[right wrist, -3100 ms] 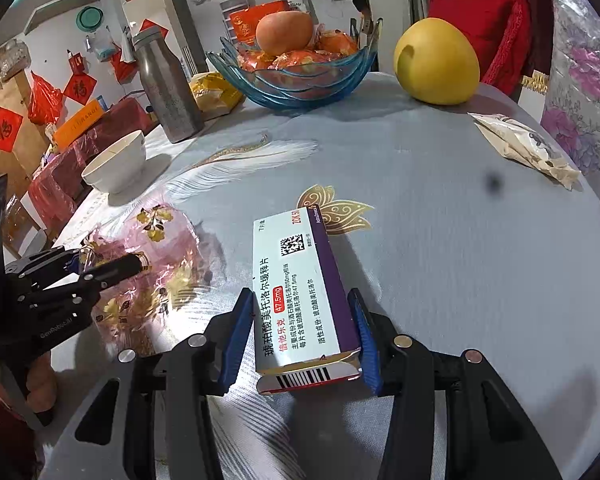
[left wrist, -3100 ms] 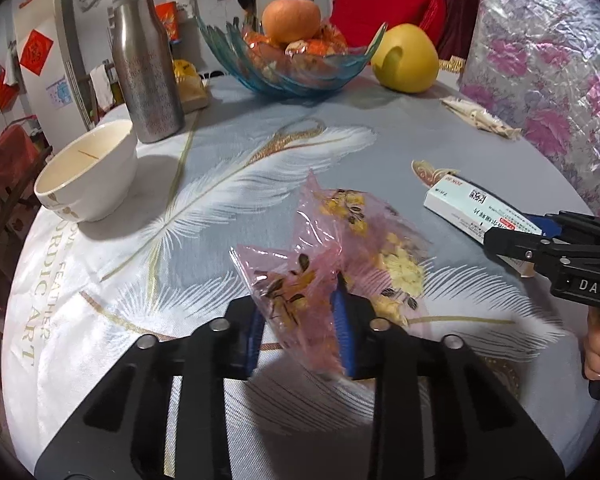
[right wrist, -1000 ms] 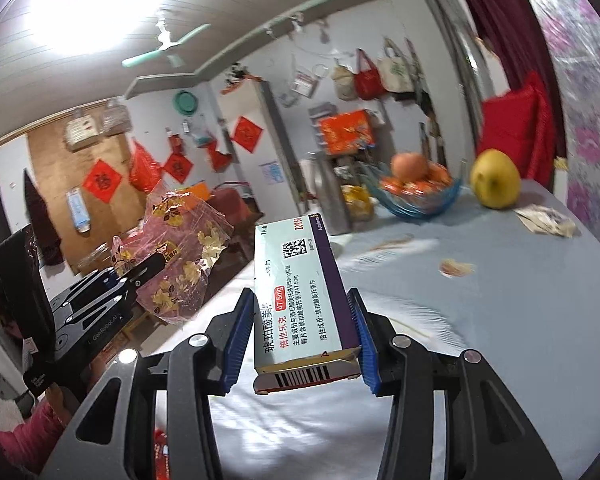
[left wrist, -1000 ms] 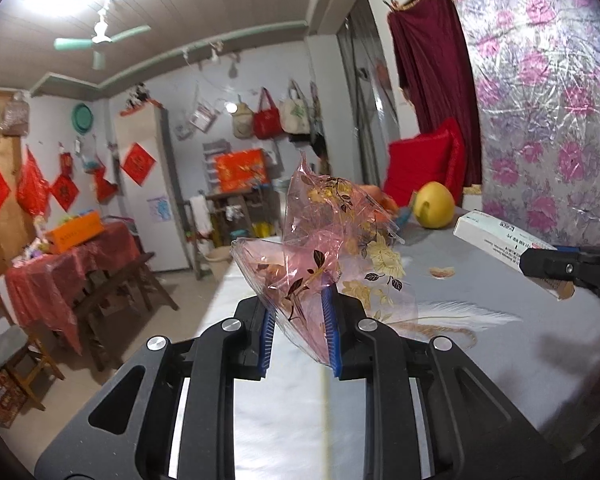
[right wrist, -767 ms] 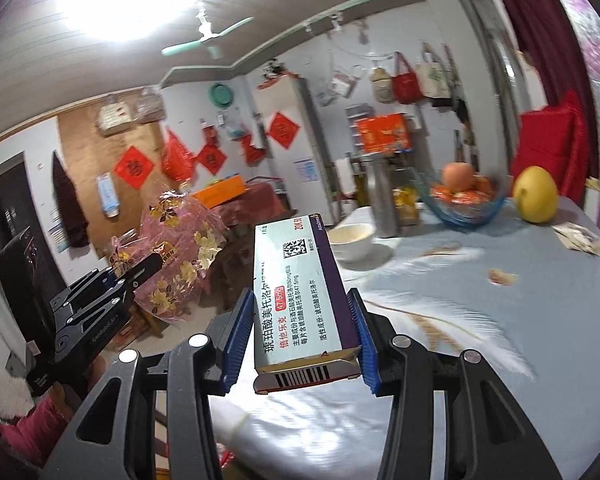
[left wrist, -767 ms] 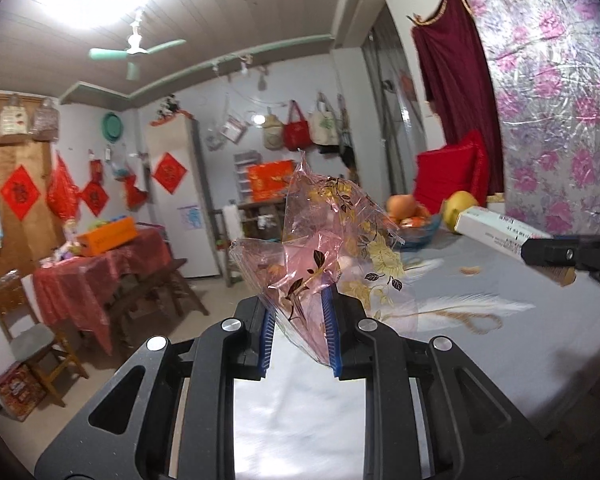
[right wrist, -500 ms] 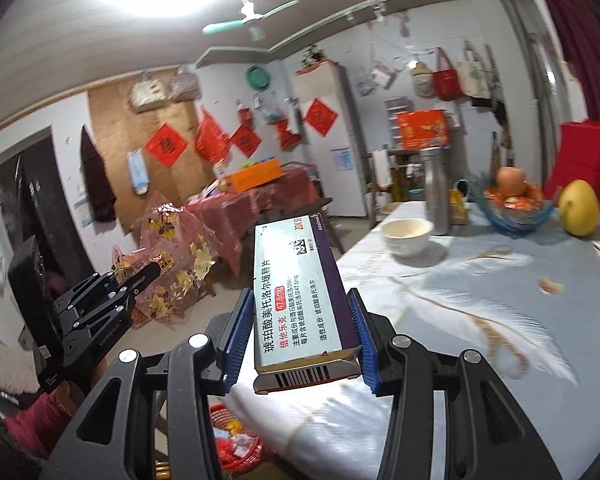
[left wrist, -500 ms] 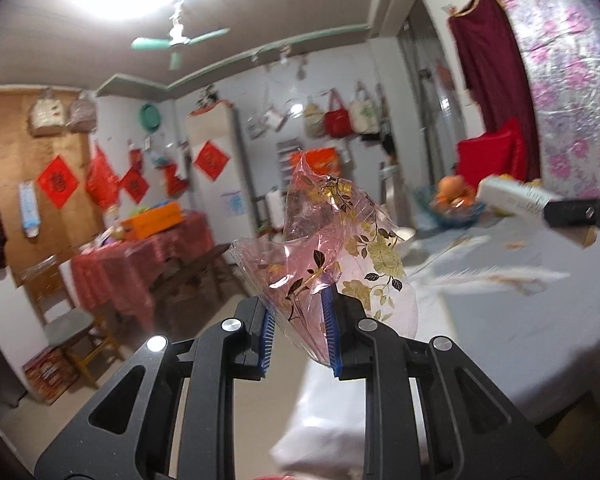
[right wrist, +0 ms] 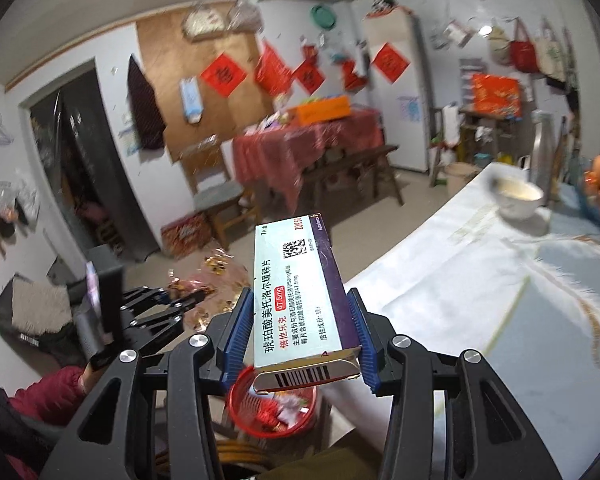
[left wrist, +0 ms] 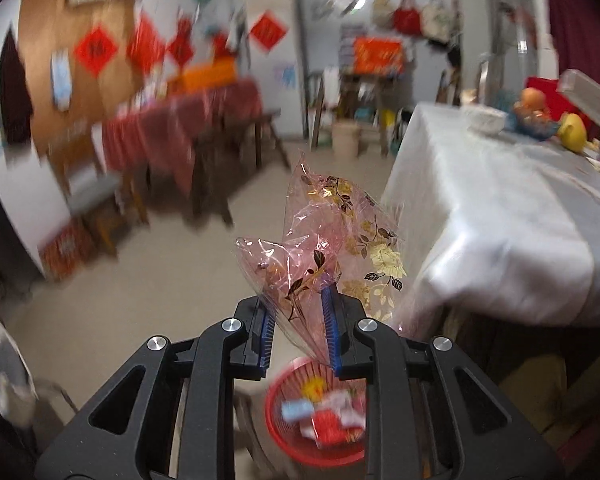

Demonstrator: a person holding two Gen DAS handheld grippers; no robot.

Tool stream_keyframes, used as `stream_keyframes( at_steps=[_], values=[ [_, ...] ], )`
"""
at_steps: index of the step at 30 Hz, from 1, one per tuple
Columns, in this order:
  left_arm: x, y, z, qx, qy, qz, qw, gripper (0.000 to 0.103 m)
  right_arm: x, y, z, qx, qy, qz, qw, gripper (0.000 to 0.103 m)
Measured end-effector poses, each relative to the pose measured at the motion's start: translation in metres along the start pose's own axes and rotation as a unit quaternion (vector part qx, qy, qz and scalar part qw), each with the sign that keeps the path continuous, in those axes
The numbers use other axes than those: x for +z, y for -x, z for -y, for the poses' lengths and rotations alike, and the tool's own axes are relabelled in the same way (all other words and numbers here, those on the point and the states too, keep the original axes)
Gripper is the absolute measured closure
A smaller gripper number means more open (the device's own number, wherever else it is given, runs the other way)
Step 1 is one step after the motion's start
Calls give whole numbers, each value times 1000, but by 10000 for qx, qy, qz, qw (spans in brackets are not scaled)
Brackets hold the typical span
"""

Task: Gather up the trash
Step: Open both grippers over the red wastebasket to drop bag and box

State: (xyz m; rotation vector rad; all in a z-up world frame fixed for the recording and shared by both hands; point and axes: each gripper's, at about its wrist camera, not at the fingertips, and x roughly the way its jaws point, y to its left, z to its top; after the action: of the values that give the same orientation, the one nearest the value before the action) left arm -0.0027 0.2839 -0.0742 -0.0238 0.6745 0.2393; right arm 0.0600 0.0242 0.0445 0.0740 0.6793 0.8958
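Both grippers swung off the table — jaws clamping wrapper (left wrist: 332, 240) and box (right wrist: 300, 300) above red basket (left wrist: 320, 424).

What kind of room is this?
Probably a home dining or living room: a table with a bowl and fruit, a fridge, and bags hanging on the wall.

Lived-in home dining room.
Marked by red diamond paper decorations (right wrist: 224, 75) on the walls, cloth tote bags (right wrist: 523, 53) hanging up, a white refrigerator (right wrist: 396, 92), and a white-clothed dining table (left wrist: 496, 208) bearing a blue glass fruit bowl (left wrist: 534, 126).
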Motion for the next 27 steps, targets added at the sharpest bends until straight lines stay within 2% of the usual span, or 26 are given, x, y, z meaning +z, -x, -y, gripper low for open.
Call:
stream_keyframes(
  at_steps=[3, 6, 14, 15, 16, 18, 19, 22, 27],
  values=[
    [-21, -33, -16, -115, 233, -604, 9978, 80, -6, -22, -15, 72, 78, -292, 9995, 56],
    [-38, -55, -19, -208, 296, -921, 9951, 80, -17, -41, -21, 126, 106, -597, 9981, 56],
    [-95, -120, -13, -469, 354, -1920, 9796, 79, -33, -75, -13, 233, -95, -1008, 9946, 56],
    [-100, -125, -10, -465, 306, -1990, 9784, 76, -34, -77, -12, 240, -106, -1039, 9942, 56],
    [-108, -133, -6, -421, 196, -2151, 9755, 61, -35, -78, -11, 240, -103, -1059, 9940, 56],
    [-121, -141, -4, -267, 132, -2353, 9715, 39, -36, -81, -14, 243, -84, -1093, 9937, 56],
    [-122, -142, -3, -269, 140, -2365, 9712, 33, -36, -83, -14, 248, -72, -1107, 9935, 56],
    [-121, -139, -6, -209, 135, -2297, 9729, 23, -36, -86, -14, 275, -43, -1156, 9929, 56],
    [-98, -125, -23, 268, 188, -1929, 9807, 12, -42, -100, -20, 349, 45, -1337, 9904, 56]
  ],
)
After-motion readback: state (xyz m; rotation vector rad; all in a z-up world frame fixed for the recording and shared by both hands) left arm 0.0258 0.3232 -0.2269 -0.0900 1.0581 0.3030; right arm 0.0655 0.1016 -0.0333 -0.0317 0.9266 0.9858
